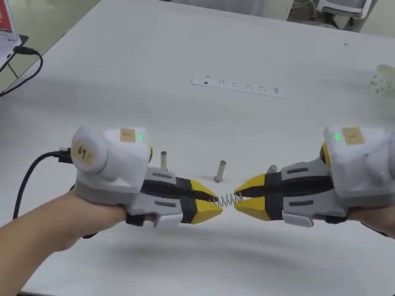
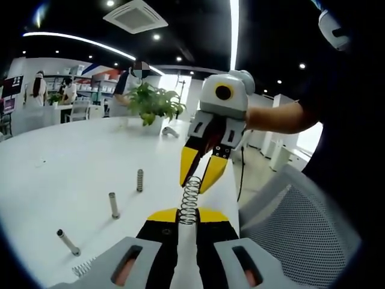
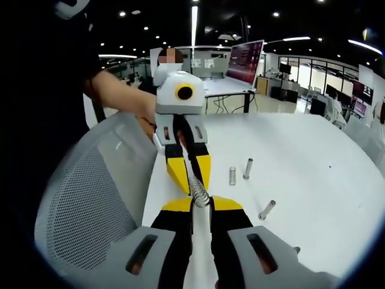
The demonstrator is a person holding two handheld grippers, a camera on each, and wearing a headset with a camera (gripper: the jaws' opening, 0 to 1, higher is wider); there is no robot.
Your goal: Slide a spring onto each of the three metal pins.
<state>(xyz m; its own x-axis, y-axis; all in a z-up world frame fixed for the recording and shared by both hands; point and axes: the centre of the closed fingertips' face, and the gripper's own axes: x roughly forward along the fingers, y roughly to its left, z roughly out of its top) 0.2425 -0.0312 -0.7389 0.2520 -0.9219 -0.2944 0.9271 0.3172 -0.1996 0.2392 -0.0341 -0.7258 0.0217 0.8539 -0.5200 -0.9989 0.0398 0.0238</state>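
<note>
A small steel spring (image 1: 227,199) hangs in the air between two yellow-tipped grippers that face each other. My left gripper (image 1: 218,201) is shut on its left end and my right gripper (image 1: 238,195) on its right end. The spring (image 2: 190,200) rises from my left gripper (image 2: 188,215) towards the other one, and the spring (image 3: 200,192) likewise leaves my right gripper (image 3: 202,205). Three upright pins stand behind: a bare left pin (image 1: 164,159), a bare middle pin (image 1: 220,171), and a right pin (image 1: 272,168) that carries a spring (image 2: 139,179).
A white power strip (image 1: 239,86) lies farther back on the white table (image 1: 123,74). Another loose spring (image 2: 84,266) lies on the table near the left pin (image 2: 67,241). A black cable (image 1: 28,179) trails from the left gripper. A mesh chair (image 3: 90,198) stands at the near edge.
</note>
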